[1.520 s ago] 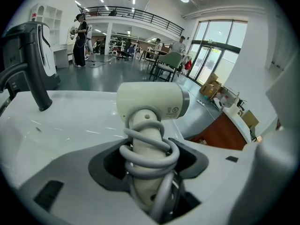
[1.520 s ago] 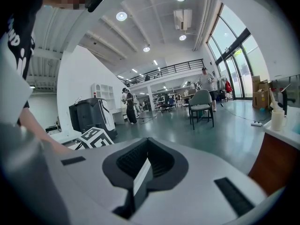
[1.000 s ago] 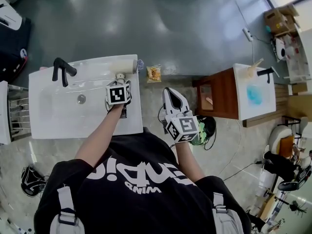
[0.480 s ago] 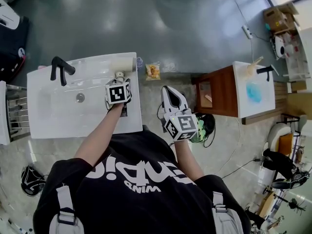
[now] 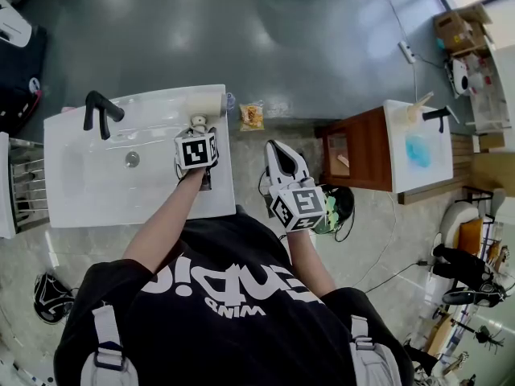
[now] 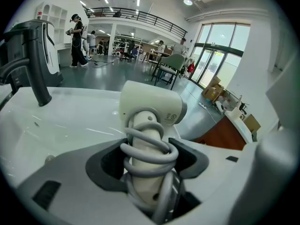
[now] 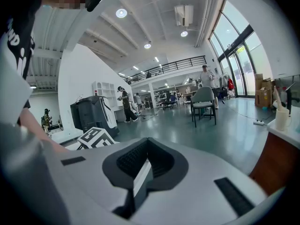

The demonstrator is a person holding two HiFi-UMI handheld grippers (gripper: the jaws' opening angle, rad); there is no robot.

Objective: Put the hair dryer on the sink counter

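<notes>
The cream hair dryer (image 5: pixel 204 104) is over the back right corner of the white sink counter (image 5: pixel 96 191), its barrel lying along the back edge. My left gripper (image 5: pixel 198 129) is shut on its handle, which has the grey cord wound round it. In the left gripper view the dryer (image 6: pixel 150 108) stands up between the jaws of my left gripper (image 6: pixel 147 159); whether it rests on the counter I cannot tell. My right gripper (image 5: pixel 275 149) hangs in the air to the right of the sink, shut and empty. In its own view my right gripper (image 7: pixel 144 165) shows its pads together.
A black faucet (image 5: pixel 100 112) stands at the sink's back left, with the drain (image 5: pixel 133 160) in the basin. A snack packet (image 5: pixel 253 117) lies on the floor beyond the counter. A wooden table with a white top (image 5: pixel 414 147) stands to the right. A metal rack (image 5: pixel 16 187) flanks the sink's left.
Hardly anything: the left gripper keeps the dryer at the same corner, and the right gripper has drifted a little to the left.
</notes>
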